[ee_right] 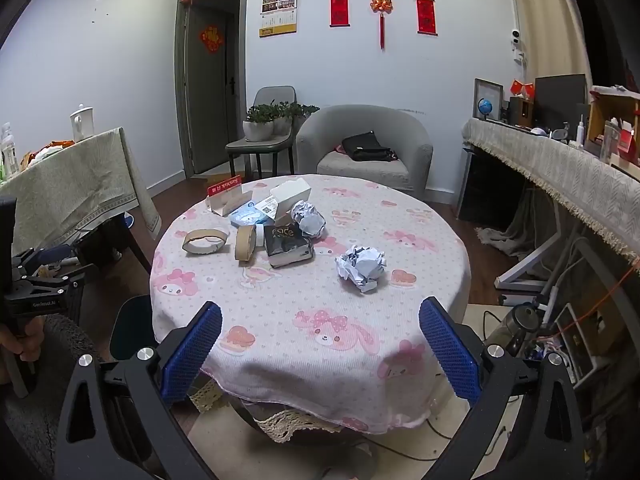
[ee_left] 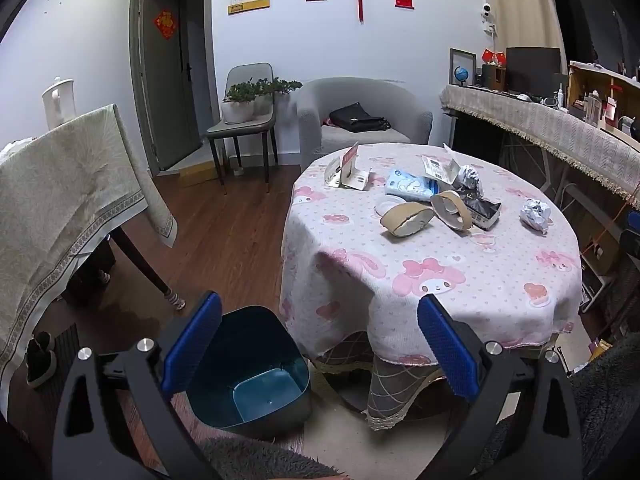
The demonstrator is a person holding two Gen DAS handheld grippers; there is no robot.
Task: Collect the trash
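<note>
A round table with a pink cartoon cloth (ee_left: 432,280) (ee_right: 312,320) holds trash. There are two crumpled paper balls (ee_right: 361,266) (ee_right: 308,217) (ee_left: 535,214), two brown tape-roll cores (ee_right: 206,240) (ee_right: 245,243) (ee_left: 408,219), a black box (ee_right: 289,245) (ee_left: 482,210), a blue tissue pack (ee_left: 410,185) (ee_right: 250,215) and torn cartons (ee_left: 347,170) (ee_right: 290,194). A dark blue bin (ee_left: 256,372) stands empty on the floor left of the table. My left gripper (ee_left: 320,340) is open above the bin's right edge. My right gripper (ee_right: 320,344) is open before the table's near edge. Both are empty.
A side table with a green cloth (ee_left: 60,208) stands at the left. A grey armchair (ee_right: 366,148) and a chair with plants (ee_right: 264,136) stand at the back. A long covered desk (ee_right: 560,176) runs along the right, with cables (ee_right: 560,320) on the floor below it.
</note>
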